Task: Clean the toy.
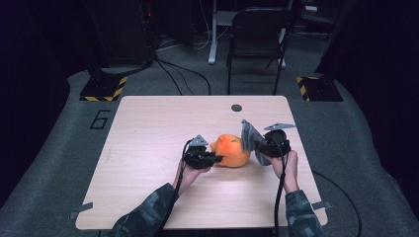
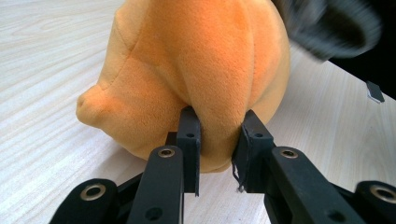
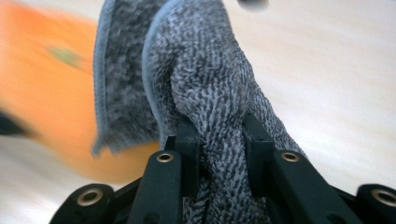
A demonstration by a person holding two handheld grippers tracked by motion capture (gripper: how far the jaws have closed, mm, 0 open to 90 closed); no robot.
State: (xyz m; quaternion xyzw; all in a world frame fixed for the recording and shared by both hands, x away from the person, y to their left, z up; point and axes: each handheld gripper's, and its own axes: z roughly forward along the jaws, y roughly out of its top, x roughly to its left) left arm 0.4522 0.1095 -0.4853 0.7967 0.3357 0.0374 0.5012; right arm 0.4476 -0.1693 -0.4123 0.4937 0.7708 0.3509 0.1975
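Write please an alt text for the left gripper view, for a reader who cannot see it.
The left gripper pinches a fold of an orange plush toy lying on a pale wooden table. A blurred grey cloth hangs at the upper right.

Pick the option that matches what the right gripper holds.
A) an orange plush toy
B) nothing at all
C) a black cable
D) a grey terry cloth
D: in the right gripper view, the right gripper has its jaws pinched on a bunched grey cloth; the orange plush toy sits clamped in the left gripper instead.
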